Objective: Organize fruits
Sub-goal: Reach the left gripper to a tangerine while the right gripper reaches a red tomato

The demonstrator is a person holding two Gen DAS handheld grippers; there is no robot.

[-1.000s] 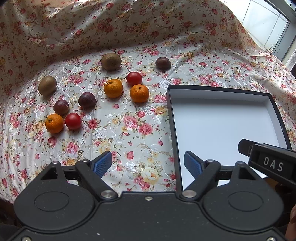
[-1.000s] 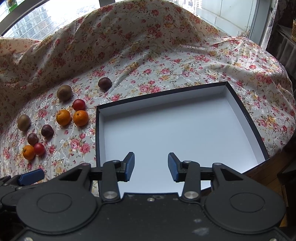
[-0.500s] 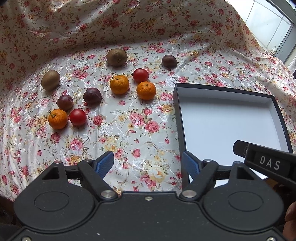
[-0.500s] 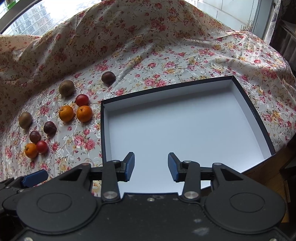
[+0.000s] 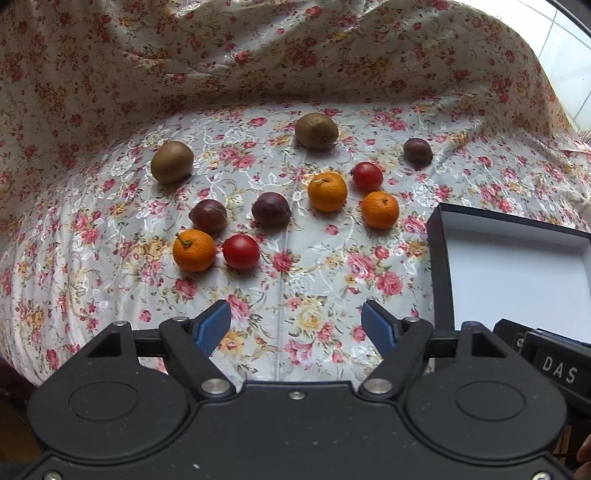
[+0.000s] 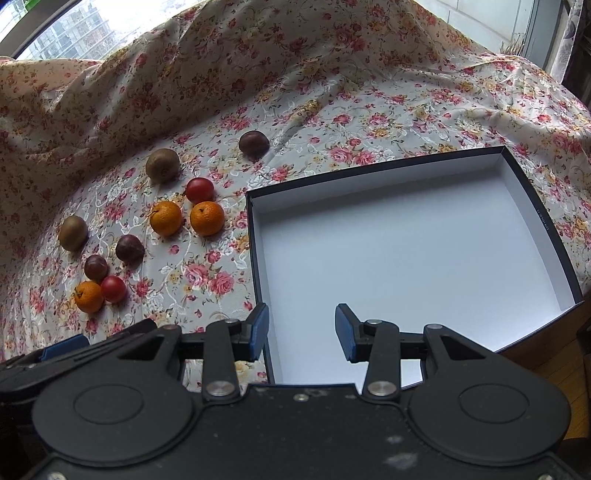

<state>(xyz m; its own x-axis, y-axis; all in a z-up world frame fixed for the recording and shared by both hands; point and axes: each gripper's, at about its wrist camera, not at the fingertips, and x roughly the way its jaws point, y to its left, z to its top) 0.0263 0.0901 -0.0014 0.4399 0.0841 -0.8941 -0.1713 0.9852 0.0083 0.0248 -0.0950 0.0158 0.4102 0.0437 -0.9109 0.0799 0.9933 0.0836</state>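
Note:
Fruit lies on the flowered cloth (image 5: 295, 288): two kiwis (image 5: 172, 161) (image 5: 316, 130), three oranges (image 5: 194, 250) (image 5: 327, 191) (image 5: 380, 209), two red tomatoes (image 5: 241, 252) (image 5: 367, 177) and three dark plums (image 5: 208, 216) (image 5: 270, 209) (image 5: 417, 151). A black box with a white inside (image 6: 406, 258) stands to their right. My left gripper (image 5: 295, 326) is open and empty above the cloth in front of the fruit. My right gripper (image 6: 302, 330) is open and empty over the box's near left corner.
The cloth rises in folds behind the fruit (image 5: 258, 55). Windows (image 6: 66, 33) stand at the back. The box's near right corner reaches the edge, with wooden floor (image 6: 546, 354) below. The right gripper's body (image 5: 554, 365) shows at the lower right of the left wrist view.
My left gripper has swung left toward the fruit, so the fruit now sits centred and the box has slid to the right edge. My right gripper has shifted slightly closer over the box.

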